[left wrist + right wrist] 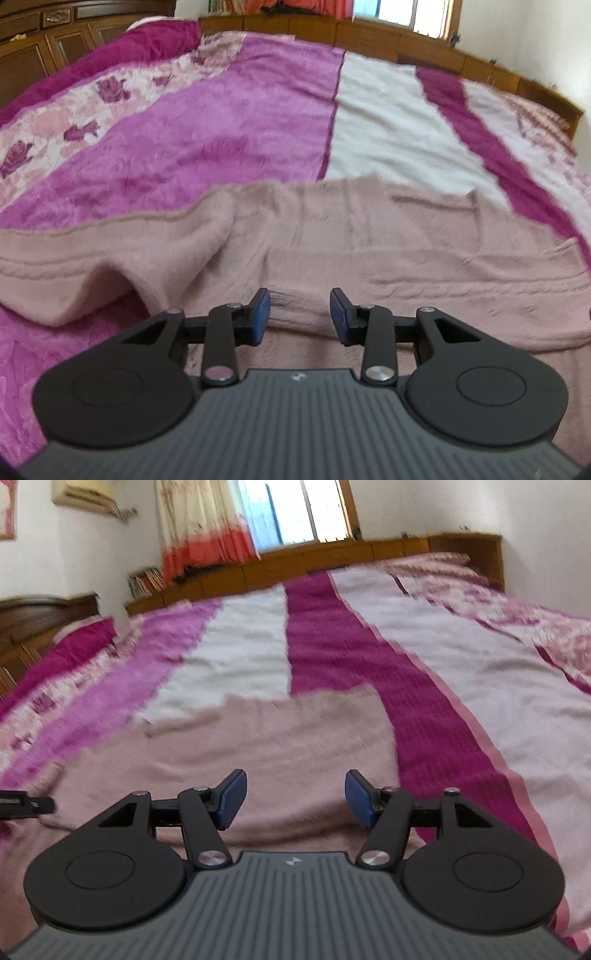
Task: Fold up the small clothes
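The left tool (299, 315) hangs low over the near part of a dusty-pink knit sweater (332, 251), its blue-padded fingers (260, 317) spread wide with nothing between them. Whether the pads touch the knit cannot be told. The sweater lies spread across the near edge of the bed, on a plush blanket (207, 147) banded in magenta, lilac, white and a rose print. On the left of this view one fold of the sweater is humped up off the blanket, leaving a dark hollow beneath it; to the right the knit lies flatter, with a ridge running across it and a sleeve-like part reaching toward the right edge of the bed.

In the right wrist view the right tool (295, 799) is likewise wide apart and holds nothing, poised just above the sweater (277, 746), near its right side, where the pink knit meets a magenta stripe of the blanket (343, 657). A dark part of the other tool shows at the left border of that view, near the sweater.

Beyond the garment the blanket runs bare to the far edge of the bed, which is bordered by a wooden ledge (332, 557). Behind it stand a bright window (295, 513) and a cream-and-orange curtain (199, 524), and an air conditioner (83, 493) is mounted high on the wall. Dark wooden cabinets (48, 48) line the left side.
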`<state>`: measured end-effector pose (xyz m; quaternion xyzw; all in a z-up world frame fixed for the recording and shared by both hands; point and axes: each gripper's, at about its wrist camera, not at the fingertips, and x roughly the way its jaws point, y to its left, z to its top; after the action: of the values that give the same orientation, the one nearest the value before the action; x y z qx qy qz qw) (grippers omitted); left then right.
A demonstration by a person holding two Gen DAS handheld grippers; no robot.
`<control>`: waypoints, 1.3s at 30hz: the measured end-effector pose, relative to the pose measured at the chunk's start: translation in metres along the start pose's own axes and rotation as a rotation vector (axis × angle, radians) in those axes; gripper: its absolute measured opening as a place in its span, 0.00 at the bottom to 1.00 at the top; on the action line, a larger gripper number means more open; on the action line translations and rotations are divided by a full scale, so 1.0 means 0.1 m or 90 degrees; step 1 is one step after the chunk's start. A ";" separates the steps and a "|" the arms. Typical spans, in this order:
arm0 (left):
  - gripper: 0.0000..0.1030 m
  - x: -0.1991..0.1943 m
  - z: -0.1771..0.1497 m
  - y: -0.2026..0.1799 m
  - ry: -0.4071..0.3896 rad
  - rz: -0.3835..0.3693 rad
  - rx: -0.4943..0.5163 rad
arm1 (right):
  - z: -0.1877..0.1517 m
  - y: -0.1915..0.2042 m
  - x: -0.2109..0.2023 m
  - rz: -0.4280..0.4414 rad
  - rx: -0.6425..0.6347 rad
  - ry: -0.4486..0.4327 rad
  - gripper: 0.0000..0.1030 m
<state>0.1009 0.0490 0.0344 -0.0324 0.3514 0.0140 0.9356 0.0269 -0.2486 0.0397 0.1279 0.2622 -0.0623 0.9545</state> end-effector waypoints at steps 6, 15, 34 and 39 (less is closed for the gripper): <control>0.40 0.08 -0.05 0.09 0.019 0.022 0.013 | -0.10 -0.02 0.12 -0.022 -0.027 0.046 0.64; 0.38 -0.11 0.05 -0.05 -0.030 0.003 0.037 | 0.16 0.46 0.24 0.048 -0.077 0.032 0.41; 0.42 0.11 -0.03 0.09 0.020 0.022 0.038 | 0.12 1.18 1.10 0.103 -0.118 0.098 0.29; 0.42 0.03 0.02 0.12 0.034 0.018 0.031 | 0.17 1.08 0.84 0.120 -0.081 0.100 0.41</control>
<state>0.1038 0.0612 0.0329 -0.0054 0.3769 0.0177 0.9260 0.1271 -0.1538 0.0329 0.0959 0.3263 0.0546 0.9388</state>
